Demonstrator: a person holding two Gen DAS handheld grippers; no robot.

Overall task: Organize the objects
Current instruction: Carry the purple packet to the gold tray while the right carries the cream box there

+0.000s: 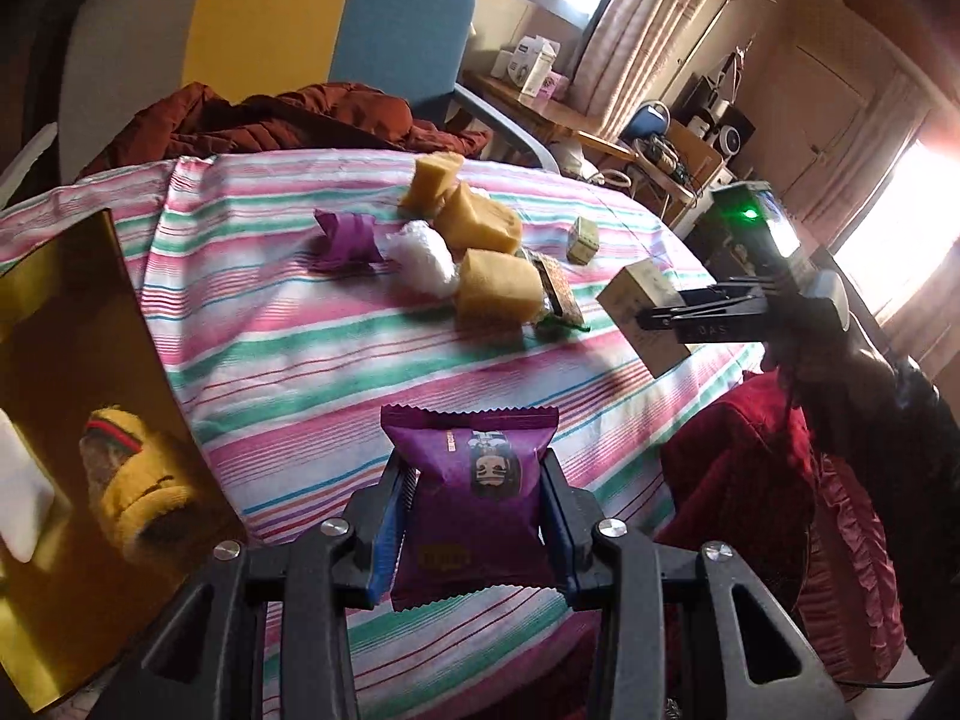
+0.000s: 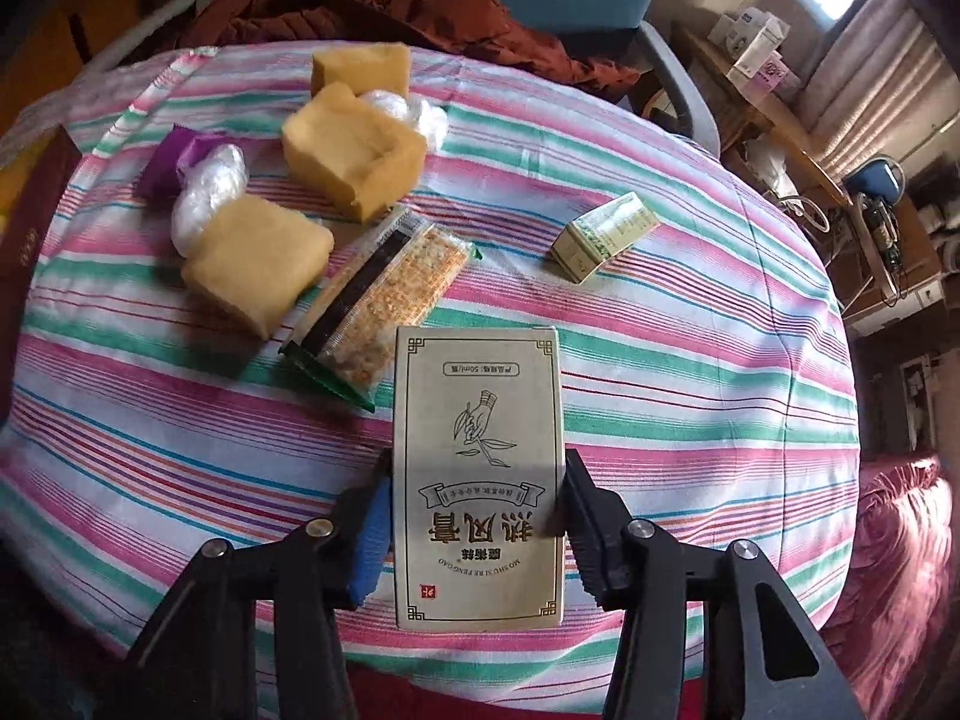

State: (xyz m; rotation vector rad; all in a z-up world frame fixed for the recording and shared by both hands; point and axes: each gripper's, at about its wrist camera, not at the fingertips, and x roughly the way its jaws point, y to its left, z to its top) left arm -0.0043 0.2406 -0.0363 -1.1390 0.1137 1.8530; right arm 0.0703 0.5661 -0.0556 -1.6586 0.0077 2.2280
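My left gripper (image 1: pixel 474 474) is shut on a purple snack packet (image 1: pixel 474 498), held above the striped tablecloth (image 1: pixel 270 330). My right gripper (image 2: pixel 477 468) is shut on a beige carton with a printed hand drawing (image 2: pixel 480 396); in the left wrist view this carton (image 1: pixel 636 294) hangs over the table's right edge. On the cloth lie three yellow sponge blocks (image 2: pixel 258 261) (image 2: pixel 354 150) (image 2: pixel 360 66), a cracker packet (image 2: pixel 384 294), a small green-white box (image 2: pixel 603 234), a purple wrapper (image 2: pixel 174 162) and a crumpled clear plastic wad (image 2: pixel 207 192).
A golden box (image 1: pixel 66 360) stands at the table's left with a yellow knitted item (image 1: pixel 132 480) in it. A rust-brown jacket (image 1: pixel 288 114) lies on the chair behind the table. A red ruffled cushion (image 1: pixel 750 480) sits at the lower right, a cluttered desk (image 1: pixel 660 138) beyond.
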